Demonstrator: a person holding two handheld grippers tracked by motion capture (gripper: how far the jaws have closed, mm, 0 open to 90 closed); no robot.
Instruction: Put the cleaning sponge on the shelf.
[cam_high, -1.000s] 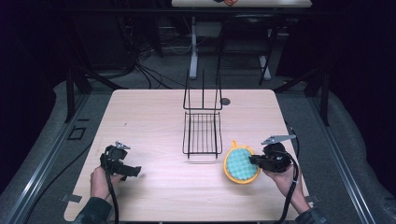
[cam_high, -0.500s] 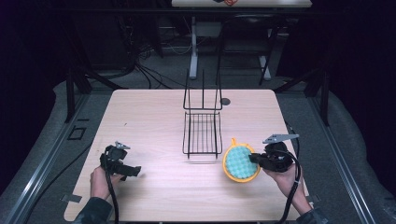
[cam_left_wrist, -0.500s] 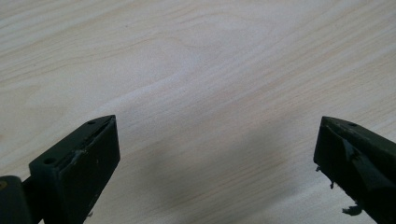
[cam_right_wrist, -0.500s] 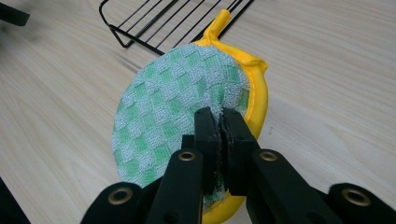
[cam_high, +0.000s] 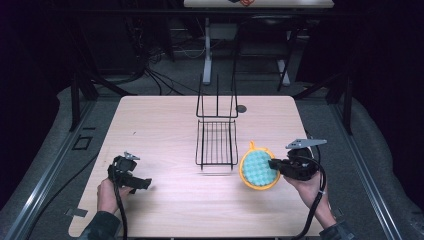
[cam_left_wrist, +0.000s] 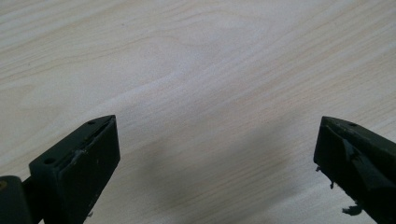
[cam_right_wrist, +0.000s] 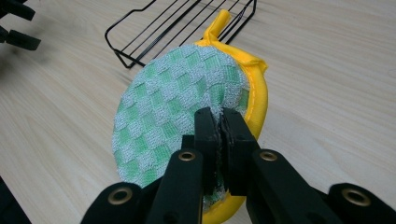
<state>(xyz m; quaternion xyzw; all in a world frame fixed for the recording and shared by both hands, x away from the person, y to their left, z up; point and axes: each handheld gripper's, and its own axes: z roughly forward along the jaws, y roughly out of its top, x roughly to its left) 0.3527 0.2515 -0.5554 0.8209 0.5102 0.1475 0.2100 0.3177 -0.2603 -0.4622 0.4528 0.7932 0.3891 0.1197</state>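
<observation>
Against the frames taken a second and half a second ago, almost nothing is seen to have changed: the round pad (cam_high: 258, 169) is found at the same spot in the lower right of the high view, the left claw (cam_high: 142, 184) has been kept in the lower left, and the wire rack (cam_high: 217, 142) has been left at the centre of the counter (cam_high: 165, 125).

The right claw (cam_high: 272, 165) is closed on the near edge of the pad. In the right claw view the two black jaws are pressed together at lower centre, with the pad's edge pinched between them (cam_right_wrist: 219, 135). The pad (cam_right_wrist: 177, 116) is seen there as a round piece of terry cloth, chequered in light and darker green, bordered by a thick yellow rim, with a small yellow loop at its far end. It is held tilted, its green face turned up and toward the left of that frame. Its loop end is seen just beside the front edge of the wire rack (cam_right_wrist: 154, 32); whether the two touch cannot be told.

The left claw (cam_left_wrist: 215, 154) is held open, its jaws standing wide apart over the bare pale wood of the counter (cam_left_wrist: 196, 70), with nothing between them.
</observation>
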